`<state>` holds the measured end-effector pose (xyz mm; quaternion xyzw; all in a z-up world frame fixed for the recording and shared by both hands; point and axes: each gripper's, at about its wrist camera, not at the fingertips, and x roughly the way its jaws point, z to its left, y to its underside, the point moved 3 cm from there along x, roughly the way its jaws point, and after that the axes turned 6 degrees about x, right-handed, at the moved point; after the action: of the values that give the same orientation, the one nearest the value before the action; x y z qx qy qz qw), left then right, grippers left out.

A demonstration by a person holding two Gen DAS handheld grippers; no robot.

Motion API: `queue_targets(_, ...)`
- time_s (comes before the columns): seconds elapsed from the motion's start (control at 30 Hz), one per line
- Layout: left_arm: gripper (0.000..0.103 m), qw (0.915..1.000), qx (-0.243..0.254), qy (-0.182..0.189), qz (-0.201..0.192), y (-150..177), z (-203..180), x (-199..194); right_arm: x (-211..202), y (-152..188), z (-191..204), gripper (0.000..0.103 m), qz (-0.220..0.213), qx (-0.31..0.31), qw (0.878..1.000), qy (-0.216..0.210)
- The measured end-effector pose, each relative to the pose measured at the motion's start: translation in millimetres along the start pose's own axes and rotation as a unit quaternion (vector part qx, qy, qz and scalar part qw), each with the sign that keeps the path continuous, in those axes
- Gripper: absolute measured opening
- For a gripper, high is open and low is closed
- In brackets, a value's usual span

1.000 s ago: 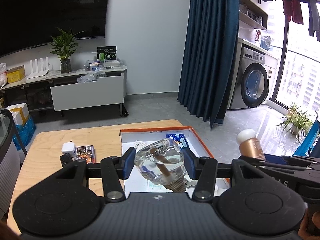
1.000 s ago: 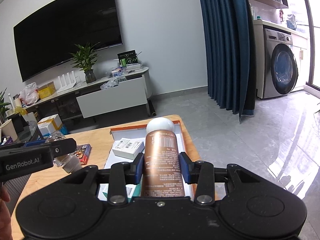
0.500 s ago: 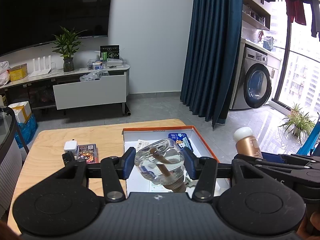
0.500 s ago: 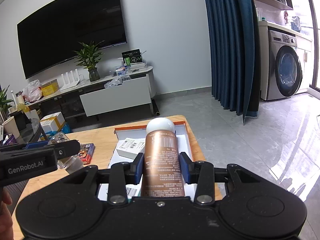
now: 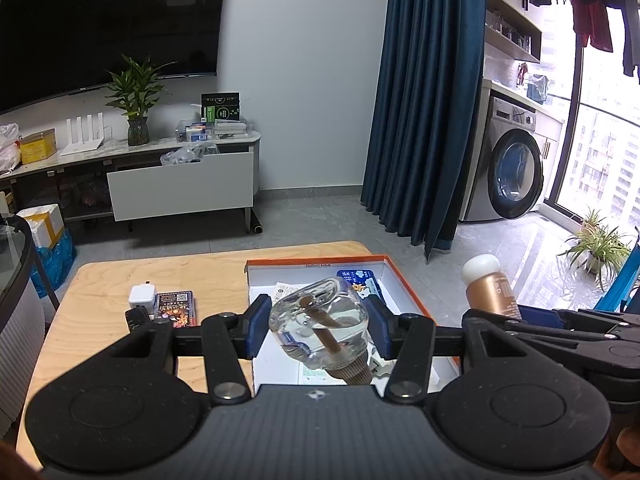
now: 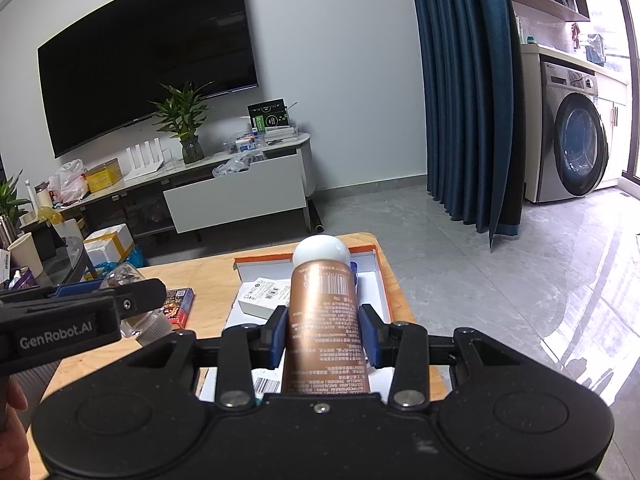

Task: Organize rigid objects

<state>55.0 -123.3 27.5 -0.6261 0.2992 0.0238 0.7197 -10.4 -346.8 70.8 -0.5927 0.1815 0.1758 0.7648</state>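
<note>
My left gripper (image 5: 318, 330) is shut on a clear glass bottle (image 5: 320, 322) with a brown wick and a ribbed neck, held above the near edge of an orange-rimmed white box (image 5: 404, 284). My right gripper (image 6: 324, 332) is shut on a copper-brown bottle (image 6: 324, 320) with a round white cap, held above the same box (image 6: 378, 280). The copper bottle also shows in the left wrist view (image 5: 490, 290), and the glass bottle in the right wrist view (image 6: 124, 284). The box holds a blue packet (image 5: 358, 278) and a white carton (image 6: 262, 296).
The box lies on a light wooden table (image 5: 108, 280). Left of it lie a white charger cube (image 5: 142, 296) and a small dark printed box (image 5: 176, 306). Behind stand a TV cabinet (image 5: 180, 184), blue curtain (image 5: 424, 120) and washing machine (image 5: 516, 172).
Both grippers, still holding their bottles, have risen and drawn back slightly; the table and box look lower and smaller in both views.
</note>
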Motion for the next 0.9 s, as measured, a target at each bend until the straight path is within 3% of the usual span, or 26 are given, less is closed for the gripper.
queue_targets(0.9,0.052,1.0000,-0.004,0.000,-0.001,-8.0,-0.5,-0.4,-3.0,-6.3,-0.2,0.047,-0.003,0.001,1.000,0.000)
